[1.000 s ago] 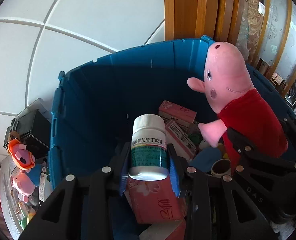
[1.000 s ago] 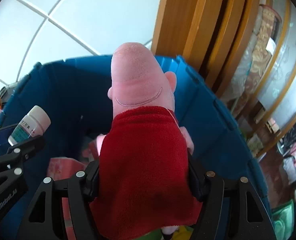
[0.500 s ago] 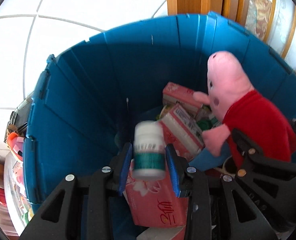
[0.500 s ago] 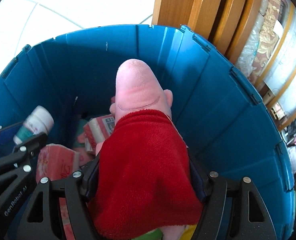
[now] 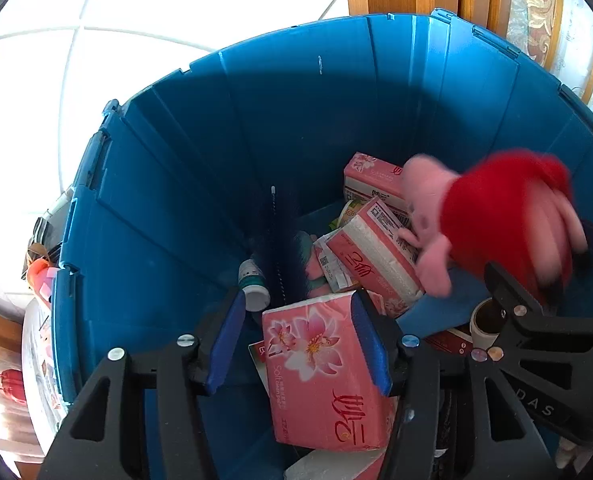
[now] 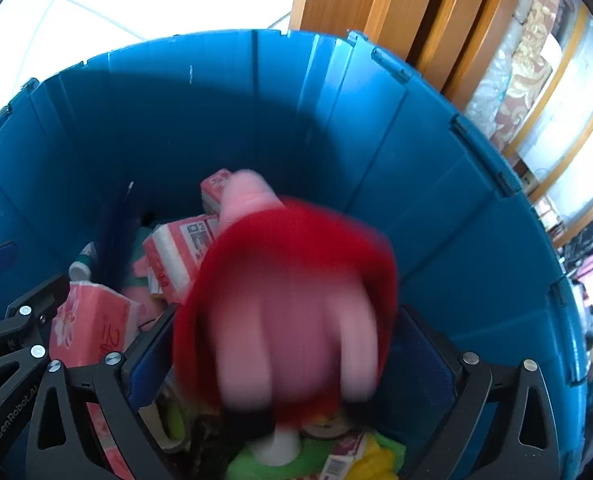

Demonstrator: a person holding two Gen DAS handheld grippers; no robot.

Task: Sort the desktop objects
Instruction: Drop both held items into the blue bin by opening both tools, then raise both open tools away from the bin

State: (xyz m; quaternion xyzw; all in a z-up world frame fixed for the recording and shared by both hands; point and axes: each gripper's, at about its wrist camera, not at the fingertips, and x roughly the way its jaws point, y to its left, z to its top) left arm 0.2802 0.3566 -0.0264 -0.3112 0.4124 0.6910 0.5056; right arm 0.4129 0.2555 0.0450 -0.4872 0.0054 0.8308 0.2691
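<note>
Both grippers hang over the blue bin [image 5: 168, 208]; the left gripper [image 5: 296, 336] has its jaws spread with nothing between the pads, and the white pill bottle [image 5: 253, 285] lies on its side on the bin floor near the left wall, beside a dark brush [image 5: 274, 248]; the right gripper [image 6: 292, 356] is also spread wide; the pink pig plush in a red dress [image 6: 292, 288], blurred, is head-down between its fingers, above the pink tissue packs [image 5: 324, 372] heaped in the bin; whether the pads touch it I cannot tell.

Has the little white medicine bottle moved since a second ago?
Yes. The medicine bottle has left the open left gripper and dropped to the blue bin floor, beside the tissue packs.
</note>
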